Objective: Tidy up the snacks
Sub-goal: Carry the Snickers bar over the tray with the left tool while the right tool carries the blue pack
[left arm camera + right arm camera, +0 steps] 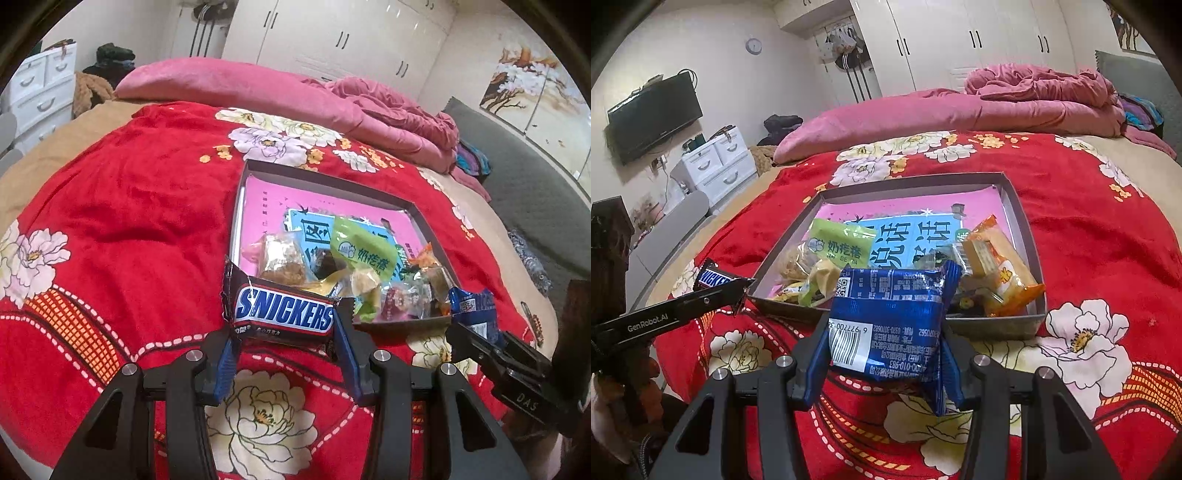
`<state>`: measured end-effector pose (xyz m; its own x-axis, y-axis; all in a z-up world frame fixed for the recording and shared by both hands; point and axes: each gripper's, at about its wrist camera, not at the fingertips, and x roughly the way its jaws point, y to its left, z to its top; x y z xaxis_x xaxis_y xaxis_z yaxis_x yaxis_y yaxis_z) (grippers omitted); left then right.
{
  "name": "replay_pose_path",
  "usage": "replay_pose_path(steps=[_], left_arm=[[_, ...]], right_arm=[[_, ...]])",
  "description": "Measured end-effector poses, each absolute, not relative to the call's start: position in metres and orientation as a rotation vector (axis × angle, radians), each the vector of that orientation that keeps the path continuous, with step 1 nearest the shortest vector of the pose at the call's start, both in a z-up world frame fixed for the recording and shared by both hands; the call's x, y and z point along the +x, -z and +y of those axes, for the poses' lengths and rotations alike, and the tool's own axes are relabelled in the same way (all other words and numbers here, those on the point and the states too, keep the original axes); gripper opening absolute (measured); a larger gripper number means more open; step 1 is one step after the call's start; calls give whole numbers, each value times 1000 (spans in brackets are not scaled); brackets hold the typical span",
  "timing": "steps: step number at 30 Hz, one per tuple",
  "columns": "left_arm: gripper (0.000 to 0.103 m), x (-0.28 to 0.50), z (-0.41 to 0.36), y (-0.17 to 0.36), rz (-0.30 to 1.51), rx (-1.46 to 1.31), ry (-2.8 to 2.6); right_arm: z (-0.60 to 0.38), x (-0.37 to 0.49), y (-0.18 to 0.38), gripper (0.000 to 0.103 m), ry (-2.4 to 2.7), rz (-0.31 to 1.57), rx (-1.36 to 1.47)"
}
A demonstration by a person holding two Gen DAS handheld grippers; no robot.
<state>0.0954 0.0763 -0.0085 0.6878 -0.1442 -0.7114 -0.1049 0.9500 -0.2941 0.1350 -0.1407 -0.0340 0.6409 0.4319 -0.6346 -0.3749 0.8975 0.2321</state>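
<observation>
My left gripper [286, 332] is shut on a Snickers bar [282, 312] and holds it just before the near left corner of a grey shallow box [325, 181]. My right gripper [884, 350] is shut on a blue snack packet [892, 321], held in front of the box's near wall [993, 326]. The box holds several snacks: a green packet [839, 246], an orange packet [1001, 267] and small wrapped sweets. The right gripper with the blue packet [472, 304] shows at the right of the left wrist view. The left gripper [738, 291] with the Snickers bar [711, 277] shows at the left of the right wrist view.
The box lies on a red flowered blanket [129, 221] on a bed. A pink quilt [258, 85] is heaped at the far side. White drawers [716, 162] and a wall TV [653, 114] stand left of the bed, wardrobes [332, 33] behind it.
</observation>
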Motion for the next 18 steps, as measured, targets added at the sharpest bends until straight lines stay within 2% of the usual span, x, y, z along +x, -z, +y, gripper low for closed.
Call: replay_pose_path(steps=[18], left_arm=[[48, 113, 69, 11, 819, -304, 33]], right_arm=[[-136, 145, 31, 51, -451, 723, 84]])
